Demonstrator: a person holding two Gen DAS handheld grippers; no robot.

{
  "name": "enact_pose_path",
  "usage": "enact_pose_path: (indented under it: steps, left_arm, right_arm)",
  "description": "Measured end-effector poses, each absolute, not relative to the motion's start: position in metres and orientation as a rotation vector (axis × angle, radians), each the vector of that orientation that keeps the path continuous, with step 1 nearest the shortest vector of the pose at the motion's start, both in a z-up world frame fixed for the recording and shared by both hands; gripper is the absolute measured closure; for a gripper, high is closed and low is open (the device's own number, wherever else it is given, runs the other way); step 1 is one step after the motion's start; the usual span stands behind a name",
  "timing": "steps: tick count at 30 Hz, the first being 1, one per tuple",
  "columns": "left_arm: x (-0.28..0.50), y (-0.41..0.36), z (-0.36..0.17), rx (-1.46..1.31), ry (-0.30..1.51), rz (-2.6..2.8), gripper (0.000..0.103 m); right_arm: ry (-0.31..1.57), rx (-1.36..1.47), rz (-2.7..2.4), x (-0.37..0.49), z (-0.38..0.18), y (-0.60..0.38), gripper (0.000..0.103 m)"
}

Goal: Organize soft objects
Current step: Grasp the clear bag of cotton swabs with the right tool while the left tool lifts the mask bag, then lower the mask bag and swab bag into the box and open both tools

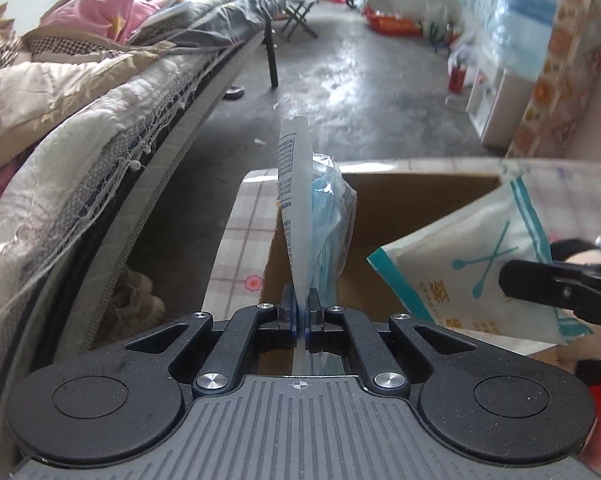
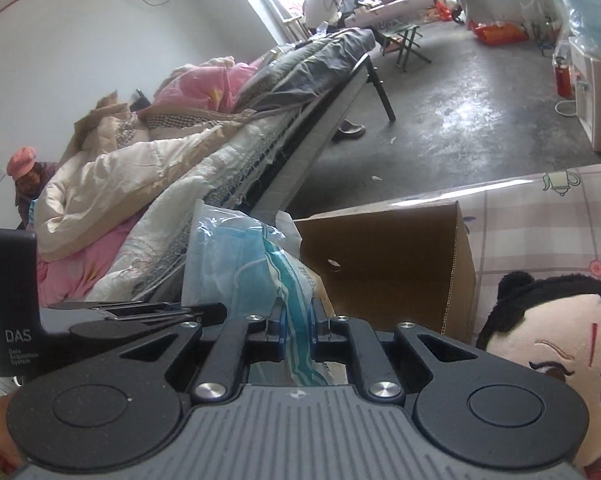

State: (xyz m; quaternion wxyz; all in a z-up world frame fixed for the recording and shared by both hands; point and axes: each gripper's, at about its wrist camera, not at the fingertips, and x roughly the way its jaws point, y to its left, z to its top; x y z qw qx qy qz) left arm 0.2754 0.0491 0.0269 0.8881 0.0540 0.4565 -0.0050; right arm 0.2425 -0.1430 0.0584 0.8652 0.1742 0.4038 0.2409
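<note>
Both grippers are carrying packets toward the cardboard box (image 1: 400, 208); left gripper (image 1: 300, 312) jaws clamping the mask packet (image 1: 324, 216); right gripper (image 2: 296, 330) jaws pinching the swab packet (image 2: 296, 320); release over the box likely follows.

Black claw (image 1: 301, 312) linkages, silver screws (grey ribbed body); other claw (image 2: 296, 320) alike.

Ahead of left gripper (image 1: 301, 304): open box (image 1: 380, 216) lying clear inside. Bed (image 1: 100, 140) crowding its left side; swab pack (image 1: 480, 256) and right gripper (image 1: 508, 280) blocking its right. Doll (image 2: 560, 352) sitting just right of the box.
</note>
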Motion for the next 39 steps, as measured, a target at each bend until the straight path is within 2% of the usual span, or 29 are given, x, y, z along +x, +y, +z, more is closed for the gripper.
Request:
enact_pose_path:
  steps: [8, 12, 16, 35, 39]
  left_arm:
    - [0.296, 0.031, -0.002, 0.31, 1.022, 0.053, 0.101]
    - [0.296, 0.032, -0.008, 0.316, 1.016, 0.061, 0.1]
    - [0.293, 0.034, -0.005, 0.311, 0.993, 0.046, 0.095]
    - [0.273, 0.094, 0.029, 0.007, 0.915, -0.02, 0.094]
    - [0.273, 0.108, 0.033, -0.038, 0.902, -0.009, 0.093]
  right_arm:
    - [0.869, 0.381, 0.486, 0.254, 0.042, -0.141, 0.092]
    - [0.893, 0.397, 0.482, 0.26, 0.035, -0.138, 0.092]
    - [0.912, 0.404, 0.475, 0.267, 0.032, -0.132, 0.092]
    - [0.964, 0.39, 0.408, 0.287, 0.02, -0.085, 0.091]
    - [1.008, 0.42, 0.451, 0.288, 0.009, -0.071, 0.088]
